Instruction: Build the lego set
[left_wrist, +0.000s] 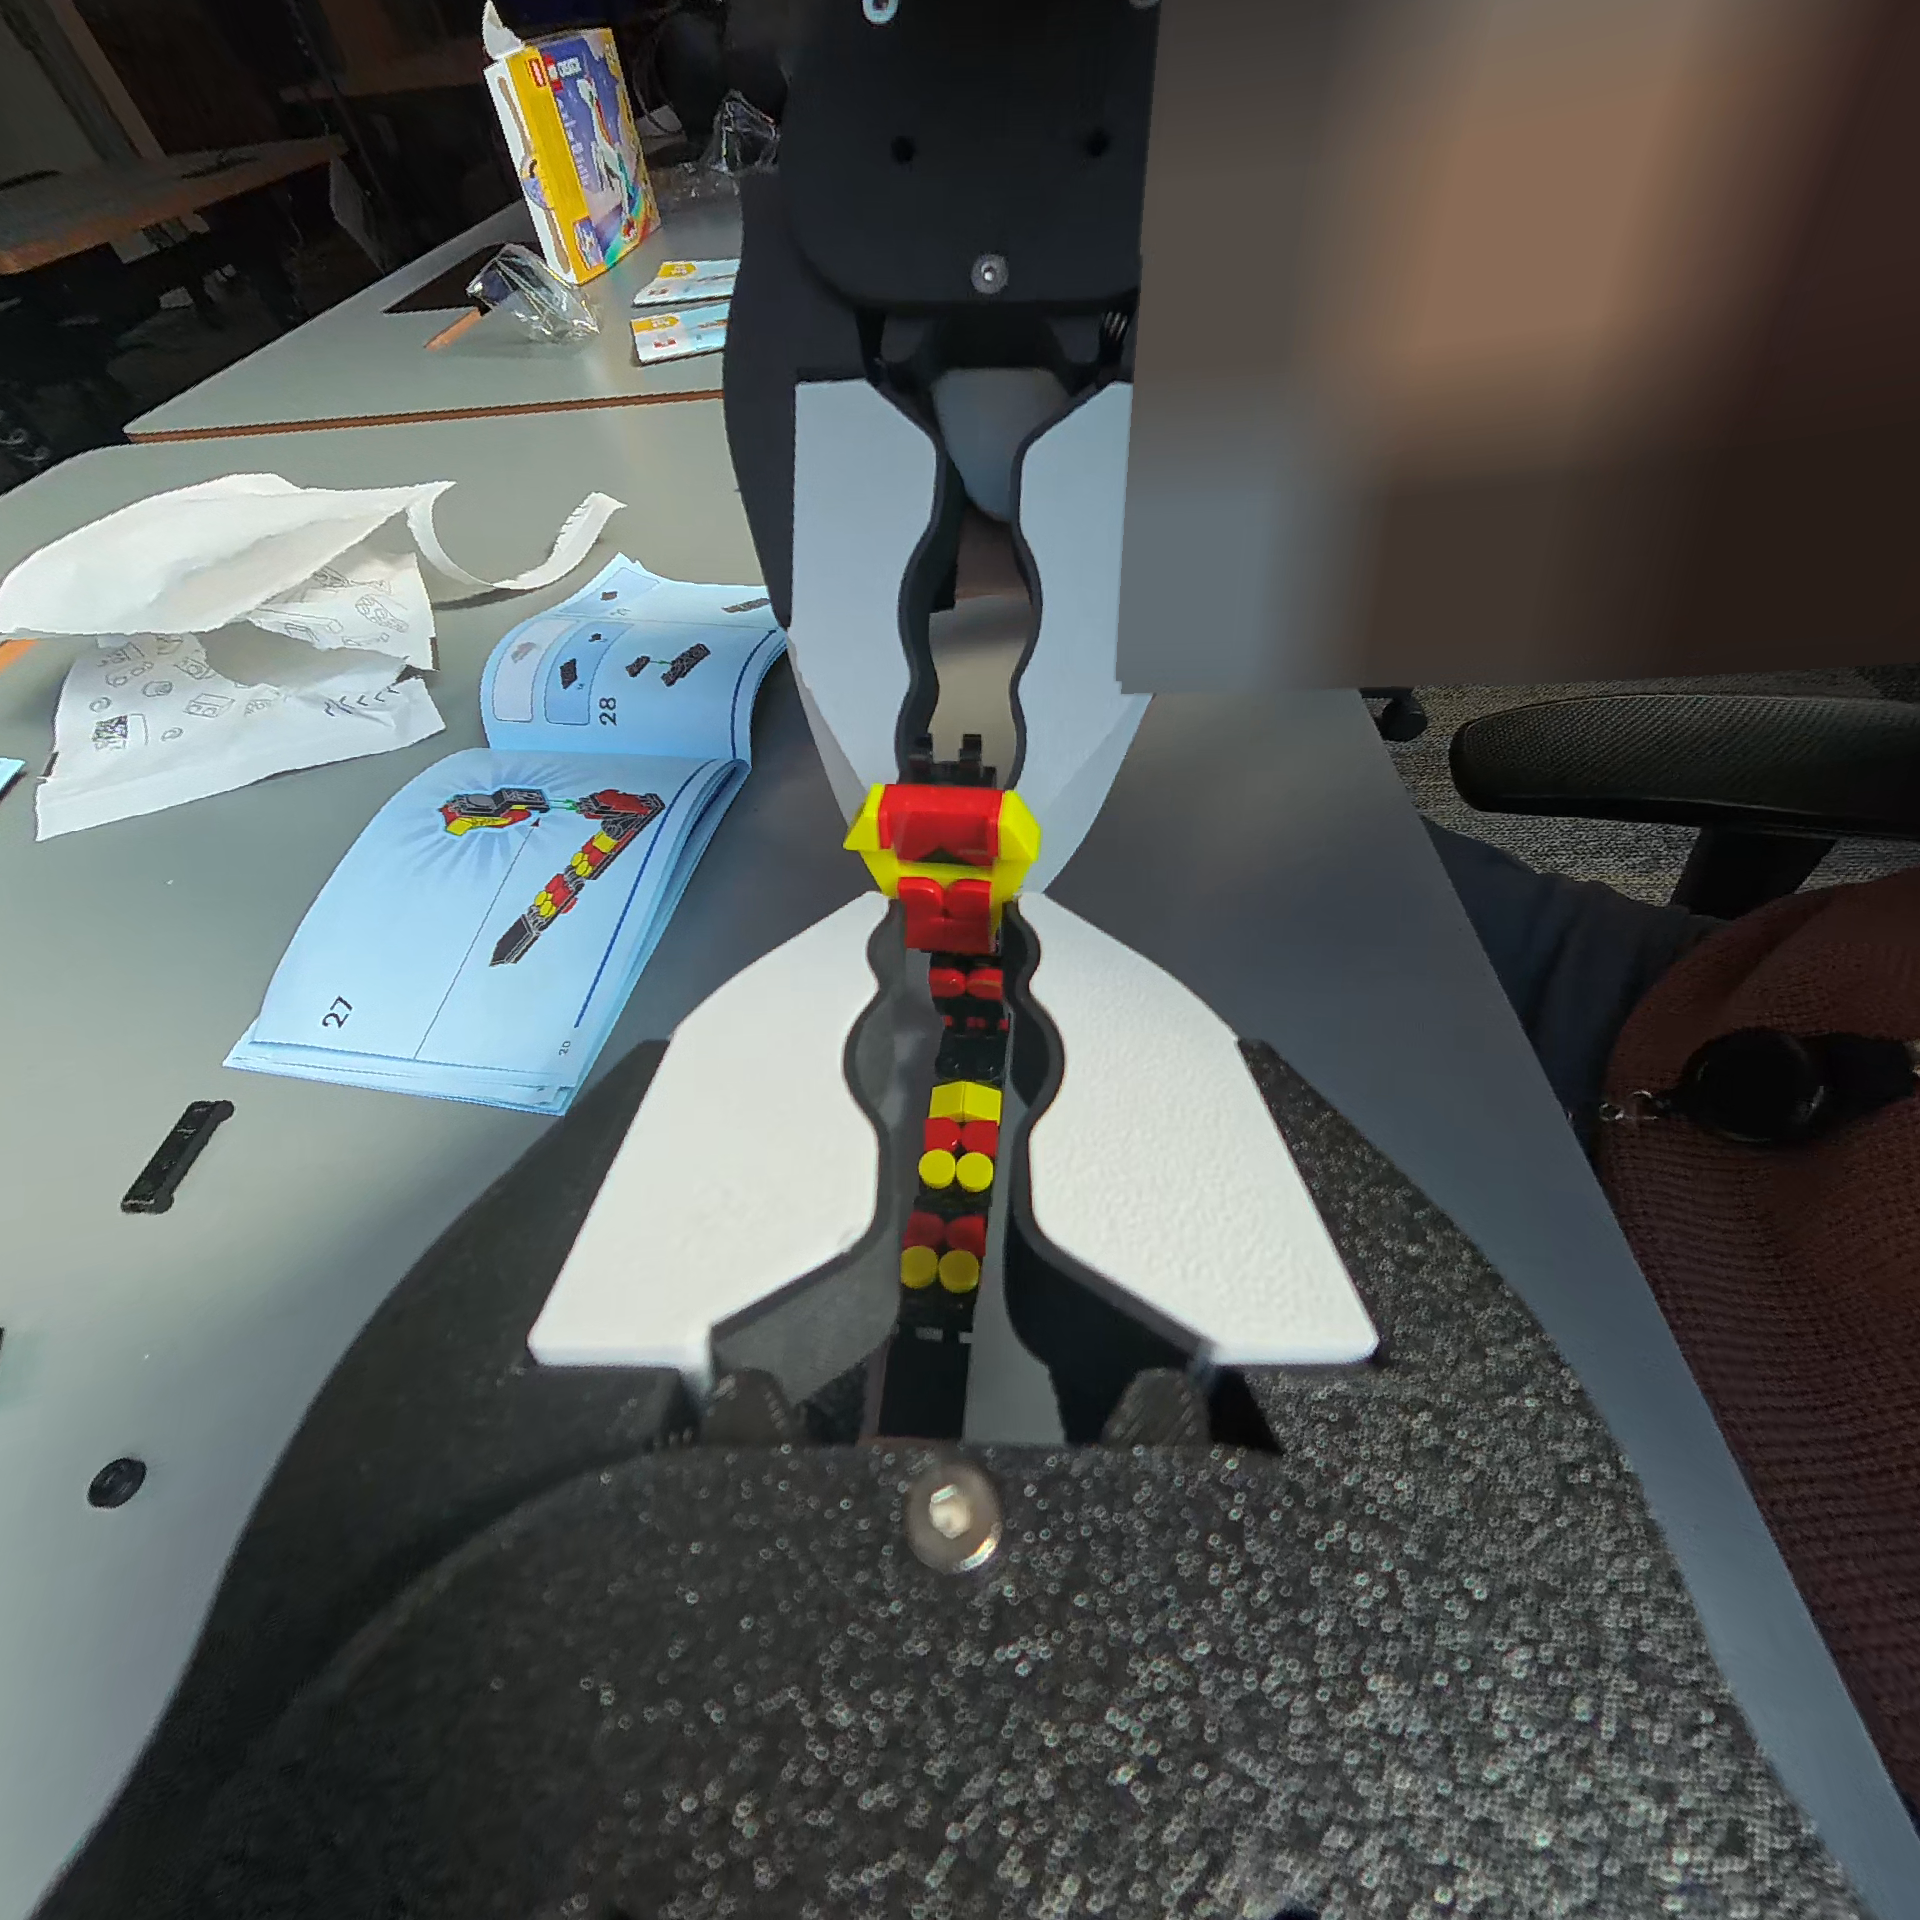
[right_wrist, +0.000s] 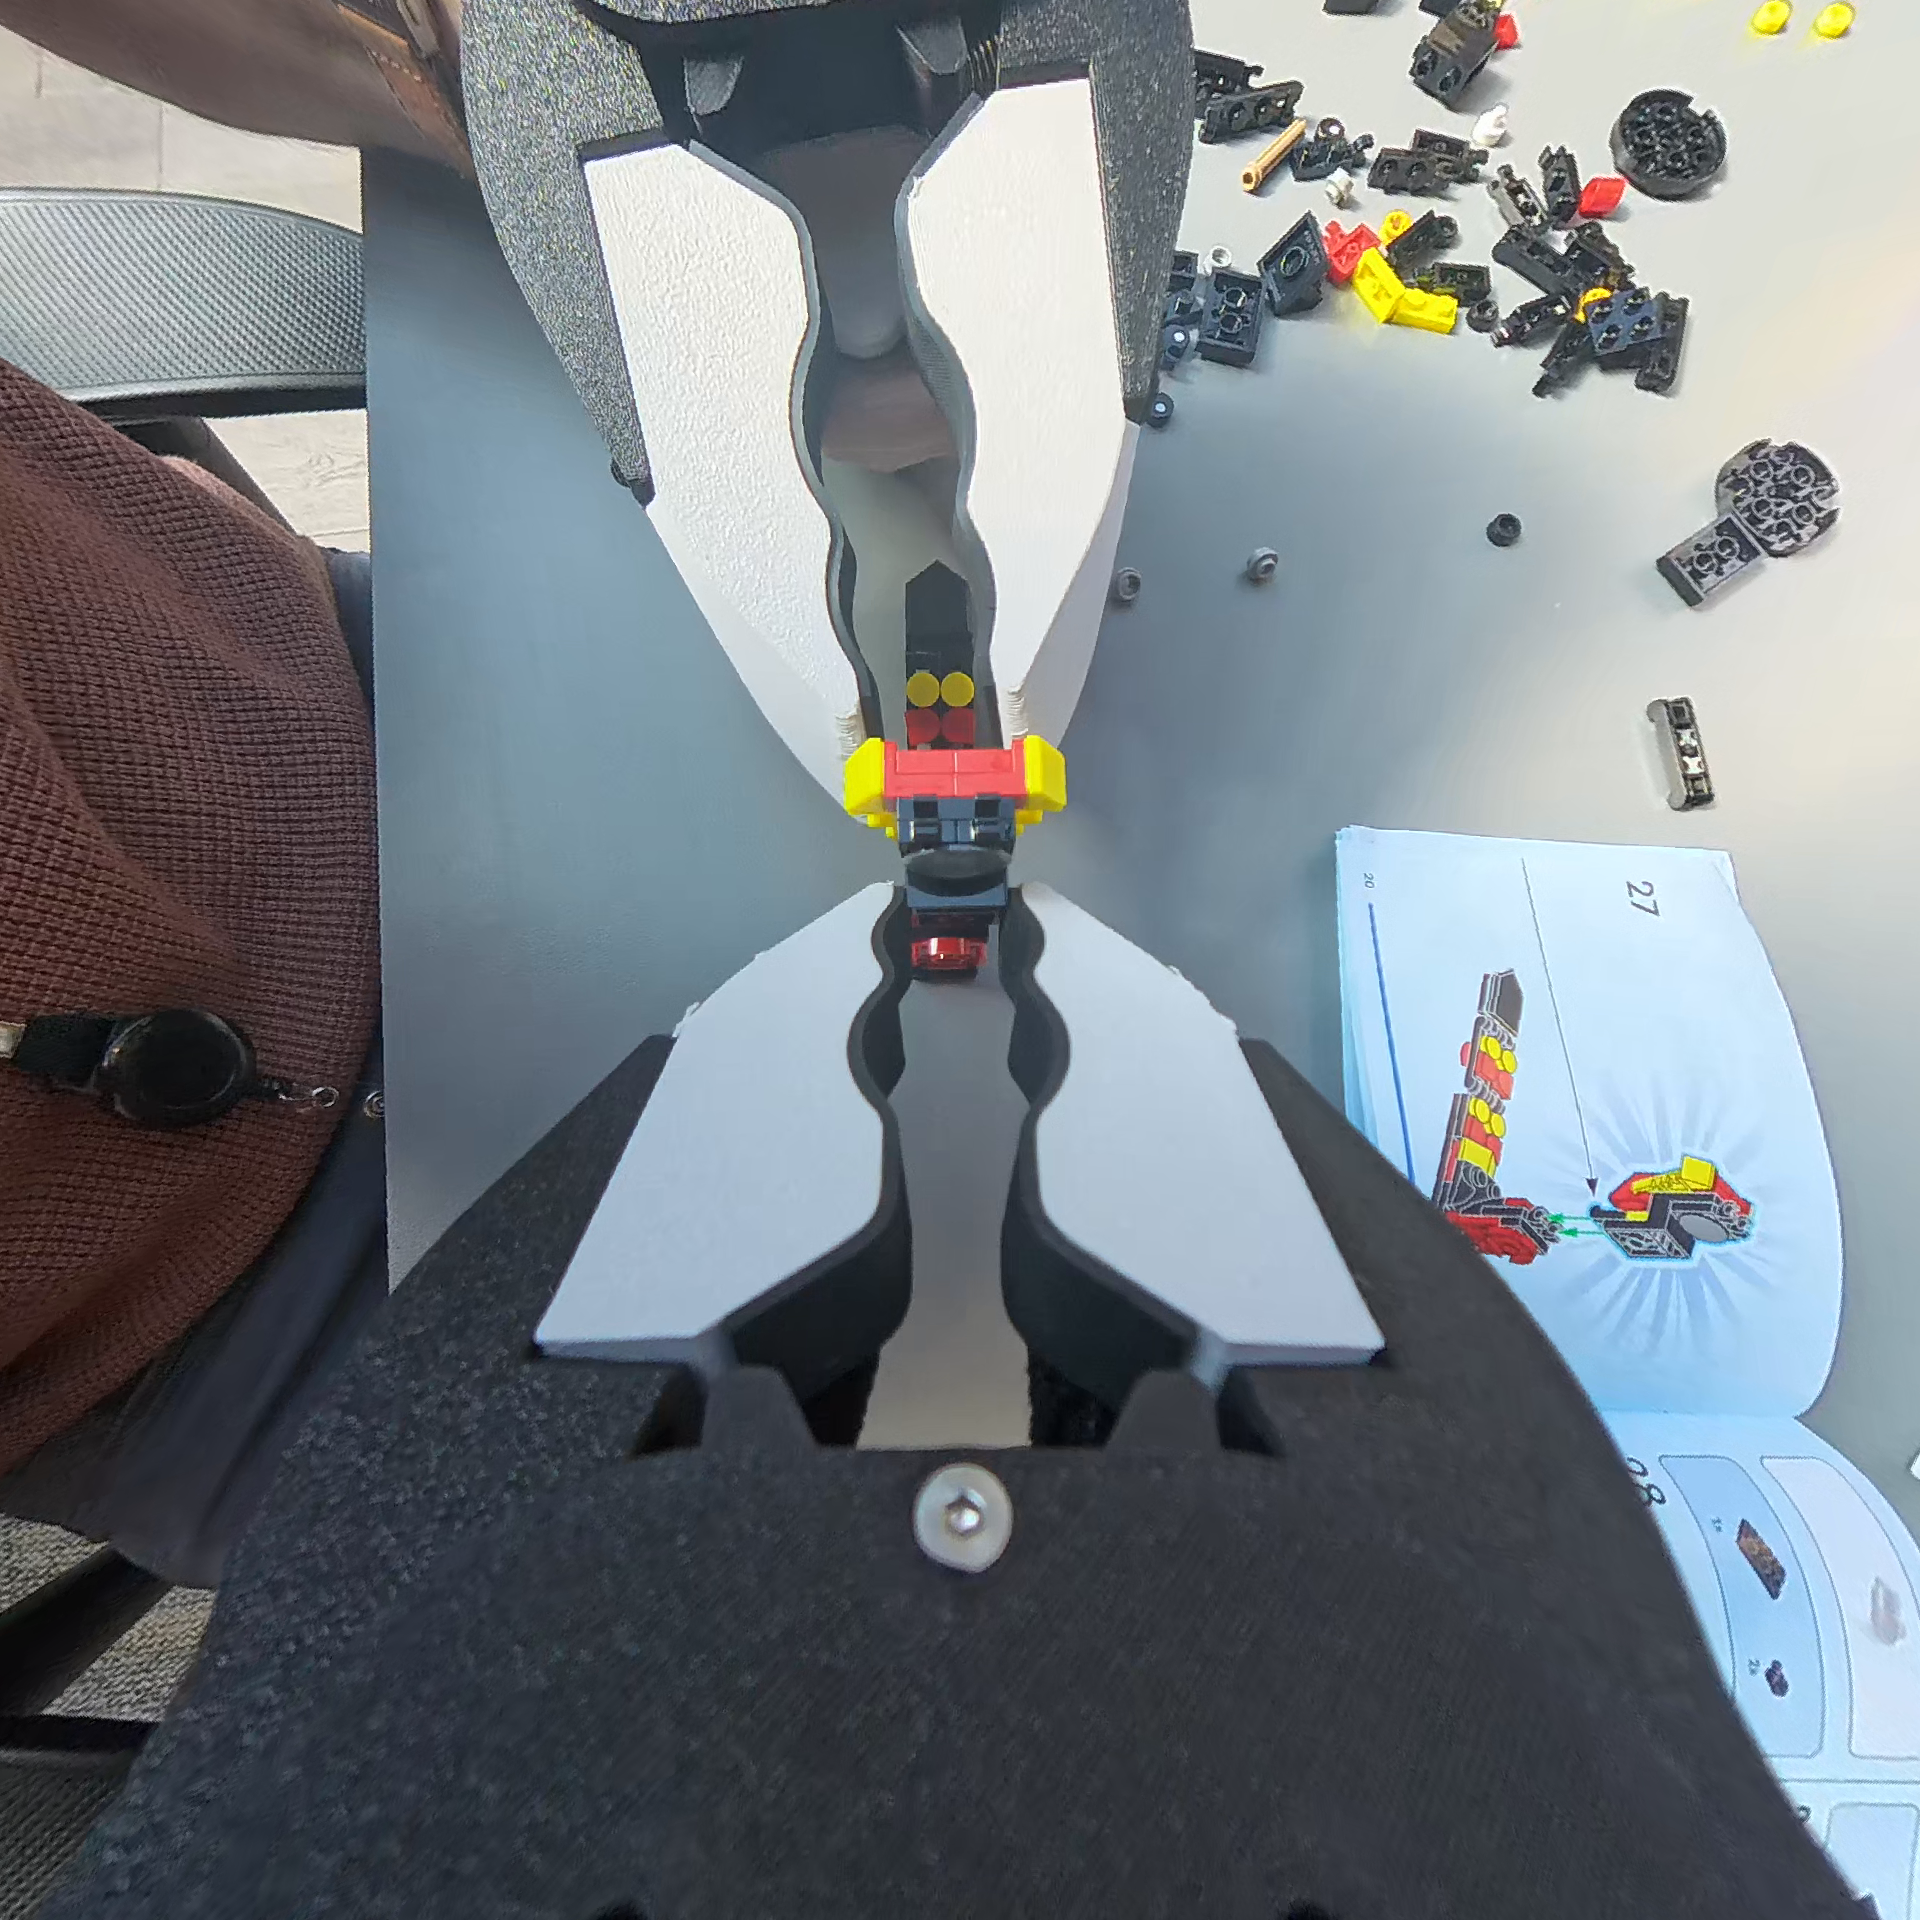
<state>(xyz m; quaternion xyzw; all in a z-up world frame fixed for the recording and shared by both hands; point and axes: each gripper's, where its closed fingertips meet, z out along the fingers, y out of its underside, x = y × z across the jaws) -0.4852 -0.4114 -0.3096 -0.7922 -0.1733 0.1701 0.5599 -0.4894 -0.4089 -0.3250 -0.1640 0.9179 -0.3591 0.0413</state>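
My left gripper (left_wrist: 951, 909) is shut on a long black Lego arm (left_wrist: 958, 1143) with red and yellow studs, which lies between its white fingers. A red and yellow head piece (left_wrist: 943, 840) sits at the arm's far end, between the two grippers. My right gripper (right_wrist: 951, 904) faces the left one tip to tip and is shut on the head piece's black and red end (right_wrist: 948, 935). The head piece (right_wrist: 954, 774) touches the arm (right_wrist: 938, 644); I cannot tell how firmly they join. Both are held above the grey table (right_wrist: 623, 727).
An open blue instruction booklet (right_wrist: 1558, 1091) lies to the right. Several loose Lego pieces (right_wrist: 1455, 239) are scattered at the far right. A torn paper bag (left_wrist: 229, 623), a Lego box (left_wrist: 577, 156) and a black piece (left_wrist: 177, 1156) are on the left. A person's brown sweater (right_wrist: 156, 831) is beside the table edge. The tips of both grippers are at nearly the same place.
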